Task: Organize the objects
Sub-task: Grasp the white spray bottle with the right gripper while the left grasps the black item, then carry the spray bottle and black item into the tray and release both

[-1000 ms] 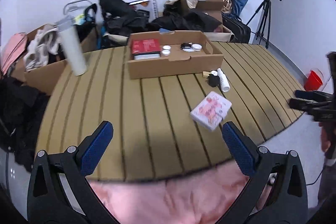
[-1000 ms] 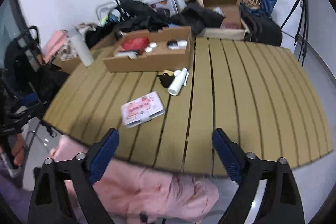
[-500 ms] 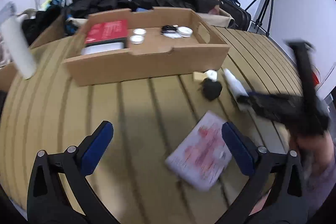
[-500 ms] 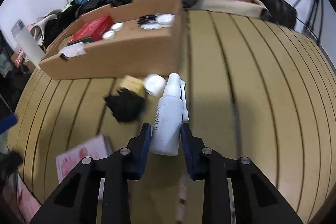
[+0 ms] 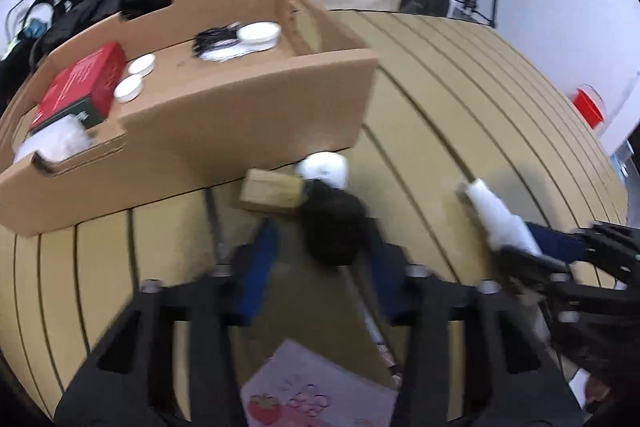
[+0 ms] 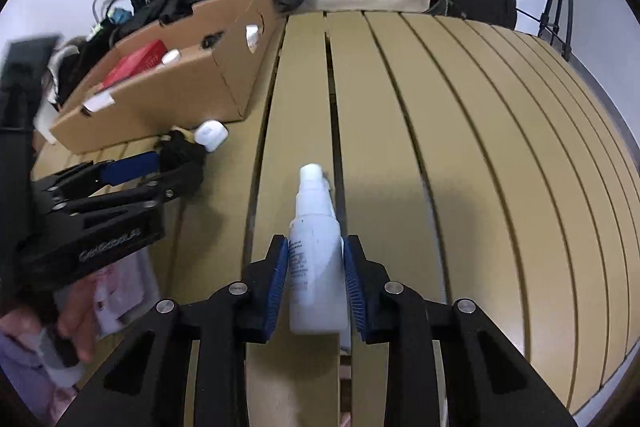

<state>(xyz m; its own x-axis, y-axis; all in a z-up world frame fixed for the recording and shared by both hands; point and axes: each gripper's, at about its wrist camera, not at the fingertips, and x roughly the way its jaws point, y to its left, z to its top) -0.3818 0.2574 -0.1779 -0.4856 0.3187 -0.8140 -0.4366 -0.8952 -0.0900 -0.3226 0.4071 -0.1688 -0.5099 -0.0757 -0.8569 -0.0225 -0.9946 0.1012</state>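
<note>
Both my grippers sit low over the slatted table [image 6: 460, 155]: my right gripper [image 6: 316, 277] has its blue pads clamped on the white spray bottle [image 6: 316, 247], nozzle pointing away. My left gripper [image 5: 320, 259] has just been closing and now stands narrow around the black fuzzy lump [image 5: 334, 227], just in front of the cardboard box [image 5: 224, 131]; blur hides whether the pads press it
</note>
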